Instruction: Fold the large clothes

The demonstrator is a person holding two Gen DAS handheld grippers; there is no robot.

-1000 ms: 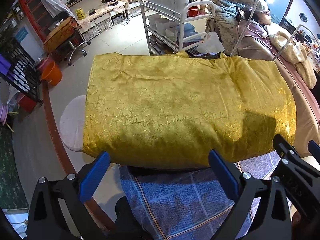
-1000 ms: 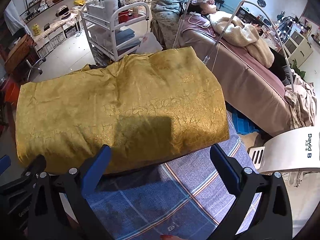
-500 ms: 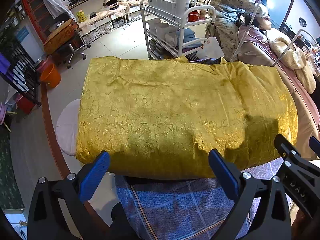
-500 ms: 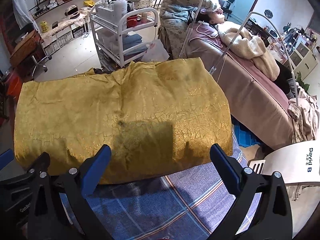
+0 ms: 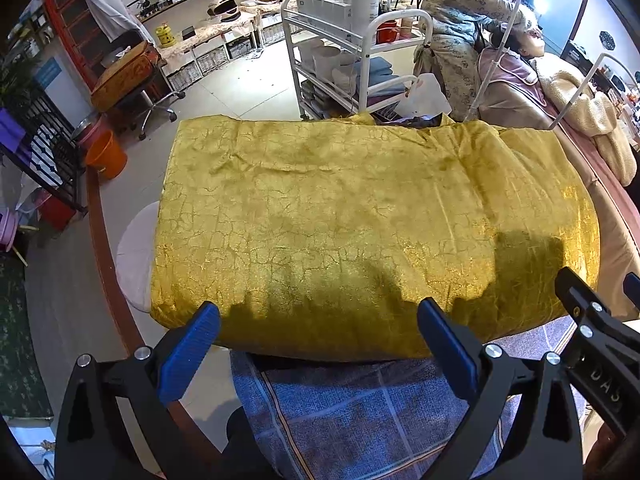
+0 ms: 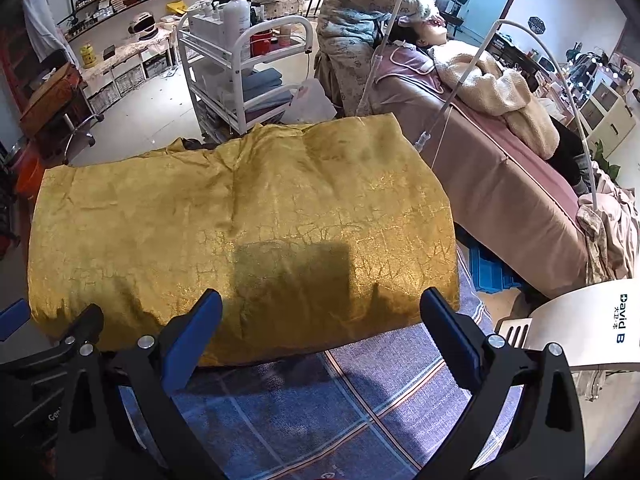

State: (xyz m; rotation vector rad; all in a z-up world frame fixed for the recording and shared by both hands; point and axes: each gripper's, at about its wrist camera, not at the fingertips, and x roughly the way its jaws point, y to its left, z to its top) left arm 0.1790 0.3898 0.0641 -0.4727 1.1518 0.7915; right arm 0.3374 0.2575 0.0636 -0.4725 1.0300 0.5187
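A large golden-yellow garment lies folded flat in a wide rectangle on a blue checked cloth; it also shows in the right wrist view. My left gripper is open and empty, hovering at the garment's near edge toward its left half. My right gripper is open and empty at the near edge toward the right half. The right gripper's frame also shows at the right edge of the left wrist view, and the left gripper's frame at the left of the right wrist view.
A white trolley with bottles stands behind the garment. A person tends a client on a pink treatment bed at the right. A white machine stands at near right. An orange bucket and office chair are at left.
Both grippers have moved forward toward the garment's near edge, so less blue cloth shows between the fingers and the garment. Both stay open; the garment has not moved.
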